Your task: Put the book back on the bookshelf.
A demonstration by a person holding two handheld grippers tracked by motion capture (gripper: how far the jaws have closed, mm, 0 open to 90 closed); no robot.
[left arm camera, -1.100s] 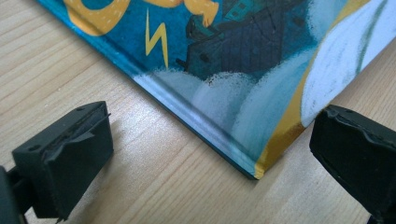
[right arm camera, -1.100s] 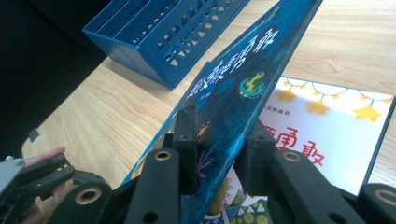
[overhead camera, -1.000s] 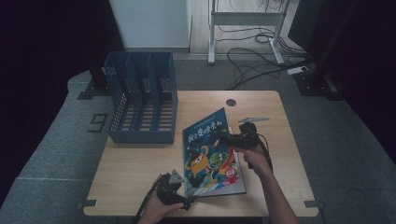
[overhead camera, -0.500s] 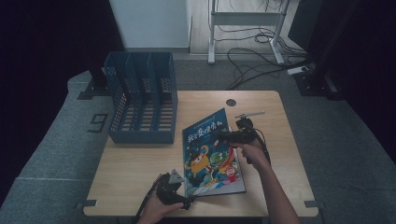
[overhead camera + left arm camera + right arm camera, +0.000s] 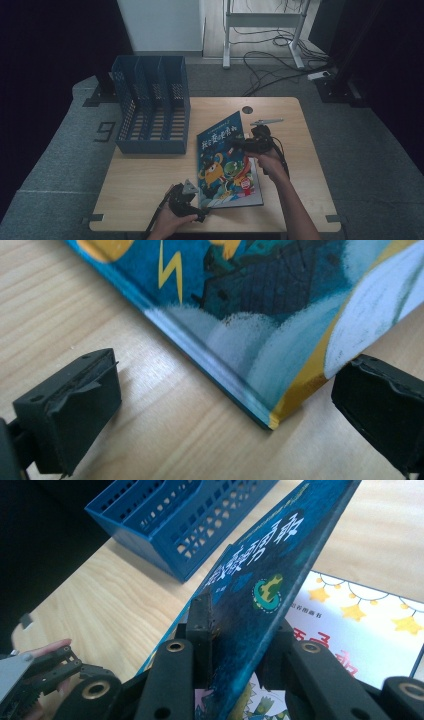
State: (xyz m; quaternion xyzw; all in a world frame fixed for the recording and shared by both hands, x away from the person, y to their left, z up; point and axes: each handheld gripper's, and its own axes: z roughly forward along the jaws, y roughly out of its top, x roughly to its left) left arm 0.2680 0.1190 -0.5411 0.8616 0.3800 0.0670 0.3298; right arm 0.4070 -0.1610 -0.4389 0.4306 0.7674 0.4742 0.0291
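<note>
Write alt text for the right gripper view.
The right gripper clamps the lifted blue illustrated book cover between its black jaws, with a page showing yellow stars beneath. Behind on the light wooden table stands a blue perforated plastic file rack.

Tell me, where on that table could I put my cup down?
Bare wood lies on the table between the blue file rack and the near edge, and along the right side. It is crowded around the picture book, held by the right gripper.

Right gripper (image 5: pixel 235 645) pinching the lifted blue cover (image 5: pixel 270 575) of a picture book. Blue file rack (image 5: pixel 175 515) on the tabletop (image 5: pixel 115 600) behind.
</note>
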